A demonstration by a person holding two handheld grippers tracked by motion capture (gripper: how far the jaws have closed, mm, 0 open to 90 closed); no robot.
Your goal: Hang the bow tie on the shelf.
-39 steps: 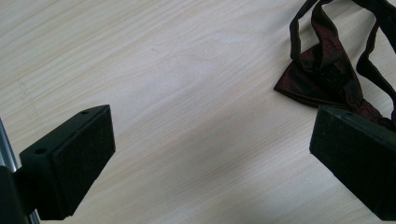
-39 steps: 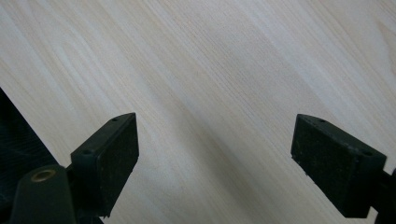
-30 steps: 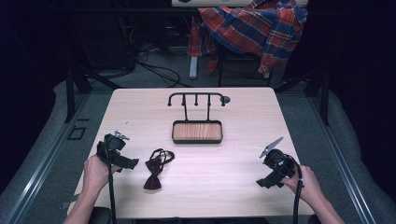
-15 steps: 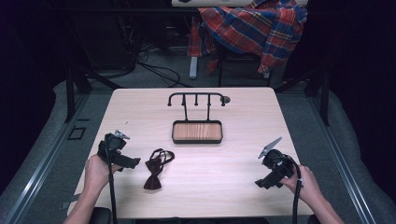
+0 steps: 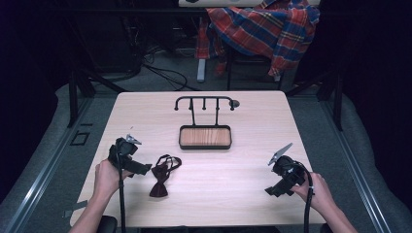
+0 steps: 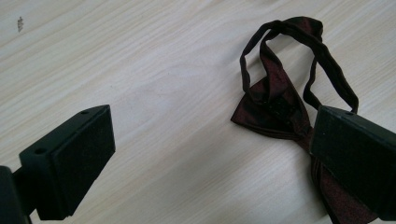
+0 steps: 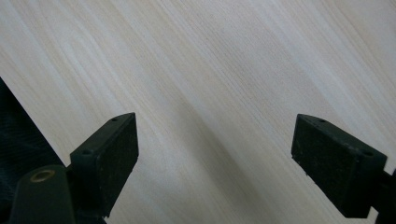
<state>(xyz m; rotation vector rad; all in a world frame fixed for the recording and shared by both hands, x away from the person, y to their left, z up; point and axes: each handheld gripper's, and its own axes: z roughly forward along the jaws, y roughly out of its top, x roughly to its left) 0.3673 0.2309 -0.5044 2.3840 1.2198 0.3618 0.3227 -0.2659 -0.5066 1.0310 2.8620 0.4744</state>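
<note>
A dark maroon bow tie (image 5: 161, 174) with a looped strap lies on the pale wooden table (image 5: 252, 121), front left. My left gripper (image 5: 144, 170) sits just left of it, open. In the left gripper view the bow tie (image 6: 280, 112) lies partly behind the right jaw, with bare wood between the jaws around the left gripper (image 6: 210, 154). At the front right my right gripper (image 5: 273, 190) hovers open, and the right gripper (image 7: 215, 158) has only bare table between its jaws.
A black stand (image 5: 204, 103) with hooks rises from a wood-floored tray (image 5: 205, 138) at the table's middle. A plaid shirt (image 5: 262, 24) hangs over a chair beyond the far edge. Dark floor and cables surround the table. The near table edge (image 7: 28, 112) shows in the right gripper view.
My left gripper has crept a little toward the bow tie. The right gripper has shifted slightly. The bow tie lies where it was.
</note>
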